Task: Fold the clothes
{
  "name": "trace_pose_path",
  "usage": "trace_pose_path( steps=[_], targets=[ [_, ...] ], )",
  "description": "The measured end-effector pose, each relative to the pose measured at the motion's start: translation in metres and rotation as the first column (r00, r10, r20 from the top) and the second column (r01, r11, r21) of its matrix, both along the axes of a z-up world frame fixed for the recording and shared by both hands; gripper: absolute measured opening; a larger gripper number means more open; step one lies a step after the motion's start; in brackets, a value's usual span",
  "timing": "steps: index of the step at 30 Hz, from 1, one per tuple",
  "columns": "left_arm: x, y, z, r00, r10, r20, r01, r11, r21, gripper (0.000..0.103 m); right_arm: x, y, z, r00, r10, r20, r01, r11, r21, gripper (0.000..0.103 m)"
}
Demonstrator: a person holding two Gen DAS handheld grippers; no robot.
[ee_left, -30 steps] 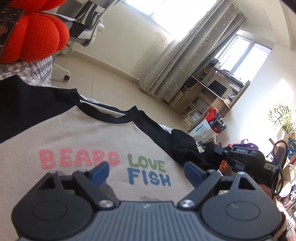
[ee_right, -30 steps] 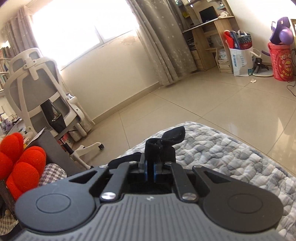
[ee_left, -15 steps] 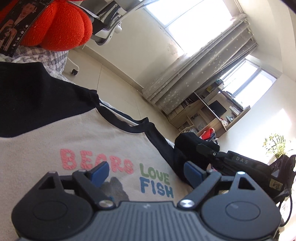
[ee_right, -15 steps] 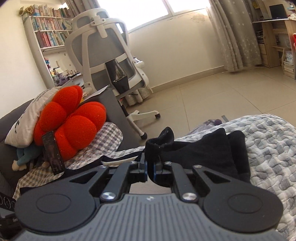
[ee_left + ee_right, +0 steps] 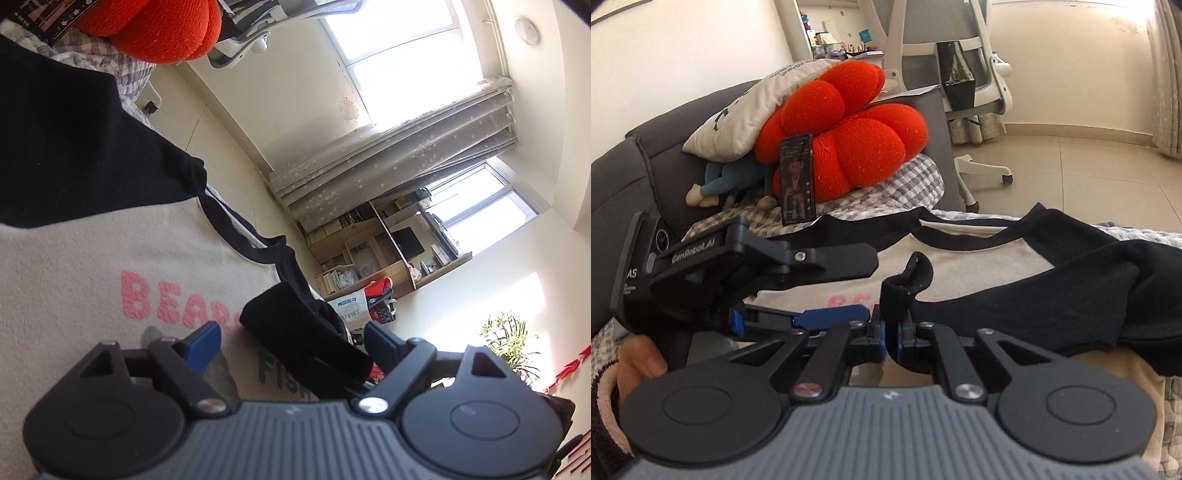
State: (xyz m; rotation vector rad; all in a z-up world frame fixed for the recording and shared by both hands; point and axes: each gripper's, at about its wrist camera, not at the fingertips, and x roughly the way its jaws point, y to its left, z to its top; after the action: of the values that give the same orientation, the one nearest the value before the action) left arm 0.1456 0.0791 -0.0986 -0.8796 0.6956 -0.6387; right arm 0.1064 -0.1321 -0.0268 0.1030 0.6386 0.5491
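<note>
A cream T-shirt (image 5: 92, 277) with black raglan sleeves and a pink "BEARS" print lies flat on the bed. My right gripper (image 5: 892, 332) is shut on the cuff of the black sleeve (image 5: 1052, 295), which is drawn across the shirt's chest (image 5: 979, 258). In the left wrist view that sleeve (image 5: 295, 332) covers part of the print and lies between the blue pads of my left gripper (image 5: 293, 343). Its jaws are closing, and the pads stand apart from the cloth. In the right wrist view the left gripper (image 5: 870, 288) hovers just left of the pinched cuff, held by a hand (image 5: 639, 365).
A red knot cushion (image 5: 849, 136), a propped phone (image 5: 797, 177) and a white pillow (image 5: 757, 110) sit at the grey sofa back beyond the shirt. A white office chair (image 5: 960, 74) stands on the tiled floor behind. A desk with shelves (image 5: 388, 251) lines the far wall.
My right gripper has swung left with the black sleeve, bringing it over the shirt's chest and between the left fingers. The left gripper has rolled and dipped, and its jaws have narrowed slightly.
</note>
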Motion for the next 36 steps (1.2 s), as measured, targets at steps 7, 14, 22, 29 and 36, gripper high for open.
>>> trace_pose_path(
  steps=[7, 14, 22, 29, 36],
  targets=[
    [0.001, -0.006, -0.001, 1.000, 0.003, -0.012, -0.002, 0.999, 0.054, 0.064, -0.005, 0.019, -0.010, 0.996, 0.074, 0.054, -0.067, 0.992, -0.106, 0.009],
    [0.001, -0.012, 0.000, 0.998, 0.063, -0.023, -0.057, 0.980, 0.188, 0.031, -0.011, 0.028, -0.021, 0.987, 0.126, 0.104, -0.108, 0.981, -0.163, 0.011],
    [0.004, -0.017, 0.016, 0.997, 0.075, -0.011, -0.064, 0.918, 0.391, 0.006, -0.012, 0.014, -0.020, 0.987, 0.130, 0.095, -0.117, 0.984, -0.132, 0.033],
    [0.012, -0.003, 0.040, 0.995, 0.087, 0.056, -0.103, 0.873, 0.477, 0.006, -0.019, -0.008, -0.005, 0.983, 0.071, 0.169, -0.035, 0.977, -0.208, 0.061],
    [0.026, 0.022, 0.047, 0.992, 0.118, 0.055, -0.129, 0.852, 0.507, 0.006, -0.018, -0.021, -0.017, 0.976, 0.031, 0.215, 0.057, 0.917, -0.395, 0.064]
  ],
)
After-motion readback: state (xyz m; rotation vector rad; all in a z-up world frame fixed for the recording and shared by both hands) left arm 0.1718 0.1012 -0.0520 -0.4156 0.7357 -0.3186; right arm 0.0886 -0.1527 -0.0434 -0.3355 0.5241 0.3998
